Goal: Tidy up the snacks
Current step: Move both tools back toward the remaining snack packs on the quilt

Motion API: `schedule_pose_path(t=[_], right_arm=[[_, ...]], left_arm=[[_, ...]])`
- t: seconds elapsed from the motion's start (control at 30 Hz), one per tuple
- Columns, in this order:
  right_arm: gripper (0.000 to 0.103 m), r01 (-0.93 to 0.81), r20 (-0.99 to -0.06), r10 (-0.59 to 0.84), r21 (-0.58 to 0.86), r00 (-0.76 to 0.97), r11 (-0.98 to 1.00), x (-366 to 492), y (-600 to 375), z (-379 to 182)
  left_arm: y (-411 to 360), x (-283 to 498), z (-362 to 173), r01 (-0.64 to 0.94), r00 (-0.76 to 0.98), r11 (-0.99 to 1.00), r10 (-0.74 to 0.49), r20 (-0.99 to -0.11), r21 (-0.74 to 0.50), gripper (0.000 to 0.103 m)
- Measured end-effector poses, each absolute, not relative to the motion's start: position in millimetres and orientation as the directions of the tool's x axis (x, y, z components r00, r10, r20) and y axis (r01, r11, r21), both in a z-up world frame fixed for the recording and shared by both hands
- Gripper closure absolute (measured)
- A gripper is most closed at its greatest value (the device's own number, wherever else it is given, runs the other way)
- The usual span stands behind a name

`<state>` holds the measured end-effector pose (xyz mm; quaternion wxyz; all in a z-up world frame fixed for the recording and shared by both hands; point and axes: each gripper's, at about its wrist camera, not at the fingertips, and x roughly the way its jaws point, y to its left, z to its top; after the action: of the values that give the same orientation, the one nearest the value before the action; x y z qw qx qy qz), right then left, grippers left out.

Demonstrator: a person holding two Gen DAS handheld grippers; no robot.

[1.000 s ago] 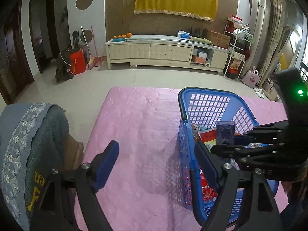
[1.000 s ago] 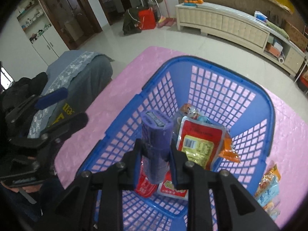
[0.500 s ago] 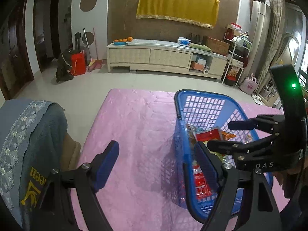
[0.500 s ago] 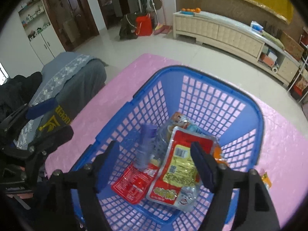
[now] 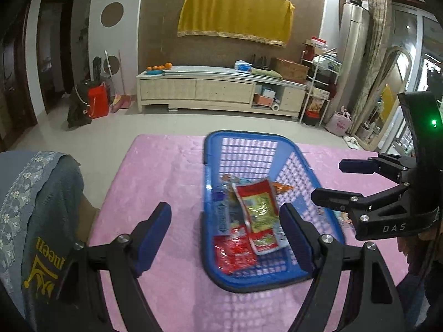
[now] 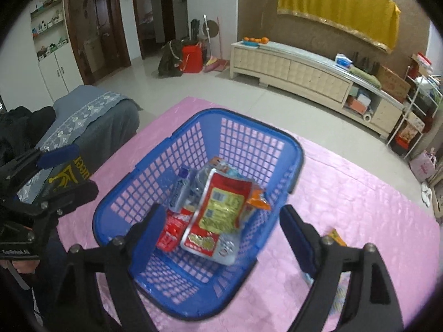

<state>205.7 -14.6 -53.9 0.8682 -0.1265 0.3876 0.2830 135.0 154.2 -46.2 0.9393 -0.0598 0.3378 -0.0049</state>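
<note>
Snacks (image 6: 218, 207) lie piled in the blue basket (image 6: 155, 155), which sits on the pink-covered table (image 6: 360, 193); from the right wrist view the basket is centre, its pile at about 12 o'clock from the jaws. Step in hand, as I judge it: release done, right gripper (image 6: 218, 238) clears out and goes for the next pack. Do it well: lift straight up over the rim, don't snag the mesh wall, then swing toward 4 o'clock, where loose packets (image 6: 336, 236) lie on the table just outside the basket by the right-hand finger. Come down flat on a thin packet and pinch its edge.

Right gripper jaws are opening, nothing between them; the pads frame the near end of the basket from above, not touching it. Left gripper (image 5: 227, 238) jaws are open and empty; basket at 1 o'clock from them, right-hand pad over its near right corner.

Order in the pile: big red-yellow pouch (image 6: 221, 207) on top, red packet (image 6: 173, 229) at its 8 o'clock, purple tube (image 6: 180, 191) at 10 o'clock, small orange pack (image 6: 259, 202) at 3 o'clock.
</note>
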Motion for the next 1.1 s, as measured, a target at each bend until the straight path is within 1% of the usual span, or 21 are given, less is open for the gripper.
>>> schedule_pose_path(t=[0.03,0.2,0.37,0.4,0.43,0.47,0.63,0.77,1.1], right_arm=[[0.006,-0.586,-0.74,0.393,-0.002,0.546,0.81,202.6,-19.2,-53.0],[0.0,-0.564,-0.709,0.388,-0.016,0.589,0.826,188.5,-44.6,-46.6],[0.0,-0.533,-0.681,0.382,-0.015,0.625,0.846,174.4,-73.6,-37.7],[0.0,-0.527,-0.679,0.378,-0.015,0.63,0.85,171.7,-79.0,-36.8],[0.0,-0.52,-0.676,0.375,-0.014,0.634,0.854,168.4,-85.2,-35.8],[0.0,-0.514,-0.674,0.374,-0.009,0.637,0.858,164.6,-91.9,-34.9],[0.0,-0.487,-0.681,0.361,0.008,0.637,0.874,153.0,-121.1,-32.3],[0.0,-0.442,-0.681,0.312,-0.019,0.663,0.897,145.0,-143.3,-33.0],[0.0,-0.355,-0.695,0.243,-0.018,0.676,0.935,136.1,-207.0,-49.4]], left_arm=[[149.2,133.4,-45.3,-0.022,0.772,0.993,-0.055,-0.633,-0.113,0.024],[128.7,127.2,-44.1,0.011,0.768,0.996,-0.062,-0.638,-0.083,0.024],[104.4,117.0,-39.8,0.042,0.776,0.997,-0.07,-0.627,-0.059,0.024],[95.7,114.5,-36.8,0.061,0.779,0.997,-0.08,-0.622,-0.051,0.023],[91.4,113.1,-36.2,0.07,0.781,0.996,-0.084,-0.619,-0.047,0.017],[85.6,110.9,-34.1,0.084,0.785,0.996,-0.092,-0.612,-0.042,0.017],[52.3,106.9,-31.1,0.144,0.78,0.989,-0.129,-0.612,-0.024,0.017],[33.5,108.3,-31.1,0.175,0.771,0.983,-0.168,-0.614,-0.049,0.017],[-14.9,115.1,-41.1,0.233,0.744,0.972,-0.206,-0.636,-0.042,0.017]])
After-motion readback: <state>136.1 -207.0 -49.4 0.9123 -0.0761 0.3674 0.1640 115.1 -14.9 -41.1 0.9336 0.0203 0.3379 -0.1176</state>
